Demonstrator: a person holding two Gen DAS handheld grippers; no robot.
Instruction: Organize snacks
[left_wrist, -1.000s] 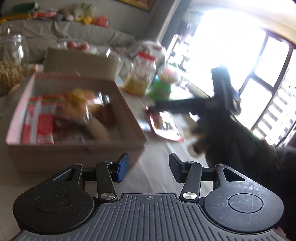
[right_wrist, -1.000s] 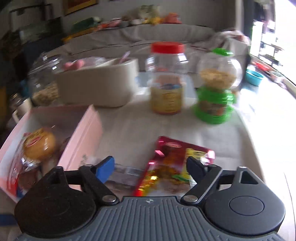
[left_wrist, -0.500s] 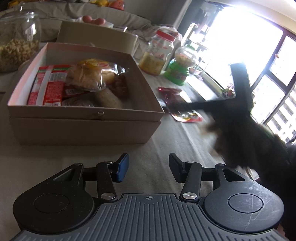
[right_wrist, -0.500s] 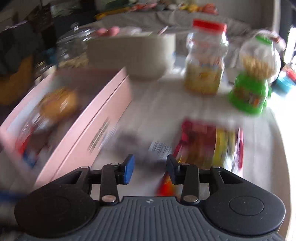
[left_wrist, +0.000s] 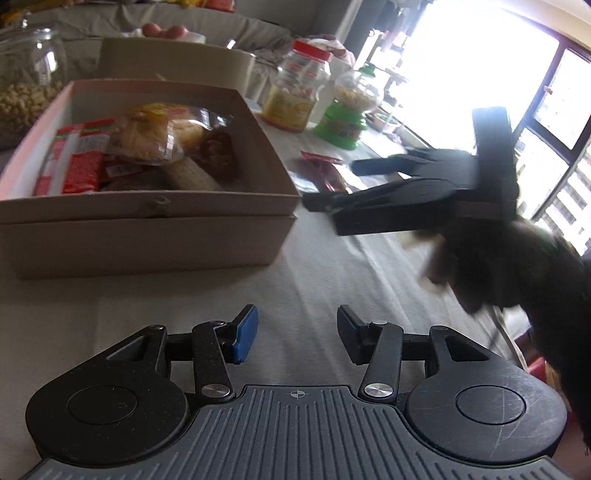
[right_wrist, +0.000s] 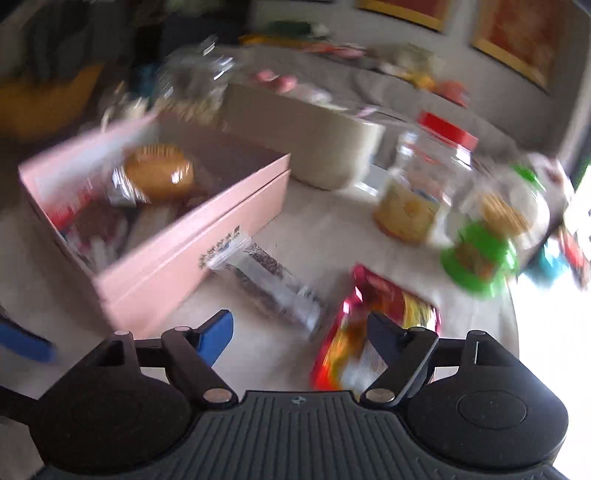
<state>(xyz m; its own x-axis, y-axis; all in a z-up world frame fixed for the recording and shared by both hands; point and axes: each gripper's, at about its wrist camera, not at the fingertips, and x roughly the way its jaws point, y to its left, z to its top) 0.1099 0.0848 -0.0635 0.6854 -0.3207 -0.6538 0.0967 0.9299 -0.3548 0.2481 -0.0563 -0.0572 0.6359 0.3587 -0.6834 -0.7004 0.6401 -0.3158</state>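
An open pink cardboard box holds several wrapped snacks, among them a cake in clear wrap. On the cloth beside the box lie a clear-wrapped dark bar and a red-and-yellow packet. My right gripper hovers low over those two, rolled to one side. Its jaws are opening, and nothing is pressed between them. The bar lies just ahead of the gap, and the packet sits under the right finger. My left gripper stays open and empty over bare cloth, in front of the box.
Behind the packets stand a red-lidded jar and a green-based dispenser. A beige tub and a glass jar of nuts sit behind the box. A person's dark sleeve fills the right of the left wrist view.
The right gripper's jaws narrowed, then spread wide. It rolled, tilting its view, and dropped lower toward the packets by the box corner. The left gripper's opening is unchanged.
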